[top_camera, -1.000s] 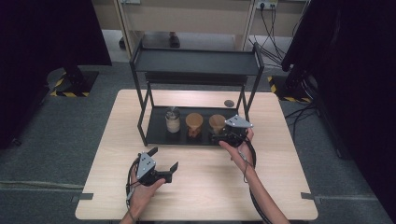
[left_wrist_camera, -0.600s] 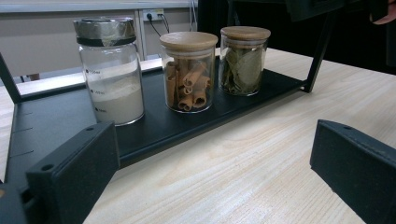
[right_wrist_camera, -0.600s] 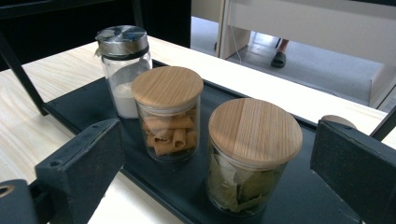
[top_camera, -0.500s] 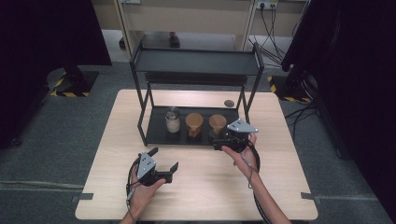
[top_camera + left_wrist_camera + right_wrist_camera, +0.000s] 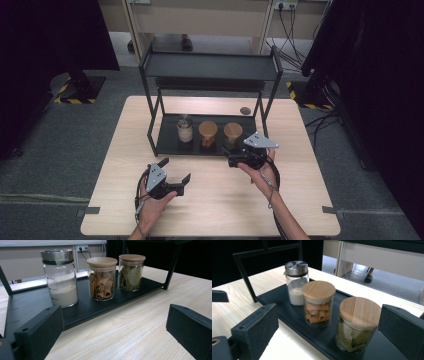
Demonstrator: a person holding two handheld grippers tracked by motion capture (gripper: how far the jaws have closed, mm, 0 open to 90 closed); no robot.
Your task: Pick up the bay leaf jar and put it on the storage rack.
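The right gripper (image 5: pixel 235 161) hangs with its jaws spread wide and nothing between them, just short of the near edge of the rack's lower shelf (image 5: pixel 170 147), and its own view looks between them at the bay-leaf jar (image 5: pixel 359 325), the nearest thing ahead, standing at the right end of that shelf. The left gripper (image 5: pixel 176 170) is also wide open and empty, held low over bare table nearer the person and to the left, well apart from the shelf. Both hover above a pale wooden table (image 5: pixel 220 200) that stands on grey carpet, with dark curtains to either side and a beige wall with sockets at the far end. On the shelf the jars stand upright in a row: a steel-capped jar of white powder (image 5: pixel 185 128) at the left, a cinnamon-stick jar (image 5: pixel 208 134) in the middle, the bay-leaf jar at the right, each just beside the next. The black rack (image 5: pixel 210 65) carries an upper shelf above them, and its right front post (image 5: pixel 263 112) rises near the right gripper. A small dark disc (image 5: pixel 245 110) lies on the table behind the rack. The near half of the table is open.
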